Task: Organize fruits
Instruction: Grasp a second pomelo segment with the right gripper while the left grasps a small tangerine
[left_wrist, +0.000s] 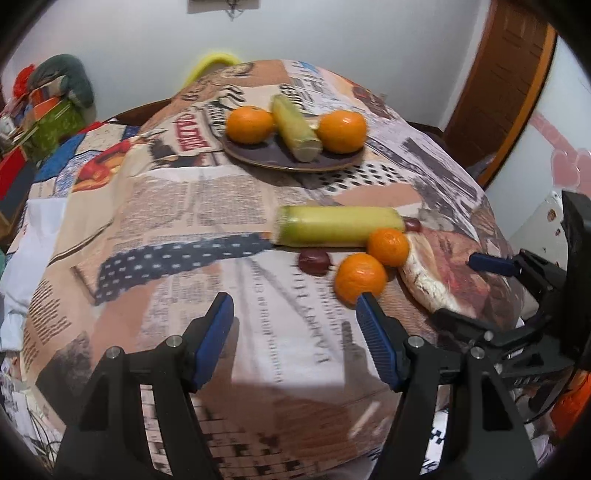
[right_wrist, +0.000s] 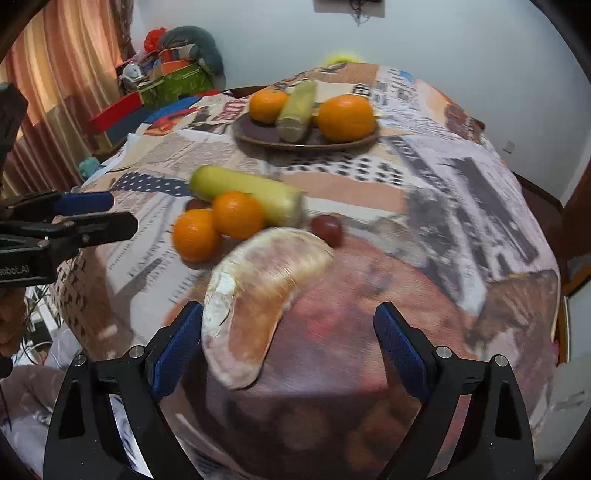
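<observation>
A dark plate (left_wrist: 291, 162) sits toward the far side of the table, which is covered by a newspaper-print cloth (left_wrist: 207, 206). On the plate lie two oranges with a pale green, cut-ended fruit between them: one orange (left_wrist: 250, 124) on the plate's left, the other (left_wrist: 342, 131) on its right, and the green piece (left_wrist: 295, 127) slanting across the middle, touching both.

Nearer than the plate, a second cluster lies loose on the cloth — a longer green fruit (left_wrist: 338, 226) lying crosswise, two more oranges (left_wrist: 388, 246) (left_wrist: 360, 277) touching each other just in front of its right end, a dark red grape (left_wrist: 314, 261) just left of them, and another grape (right_wrist: 327, 229) beyond the green fruit's end. A large peeled pomelo segment (right_wrist: 258, 306) curves on the cloth on the near side of this cluster, farthest from the plate.

The left gripper (left_wrist: 295, 314) hovers over the cloth with its blue-padded fingers spread wide and nothing between them; its right fingertip overlaps the nearest orange in the view. The right gripper (right_wrist: 288, 325) is also spread wide — the pomelo segment lies between its fingers, close to the left pad (right_wrist: 177, 347), though whether they touch cannot be told.
</observation>
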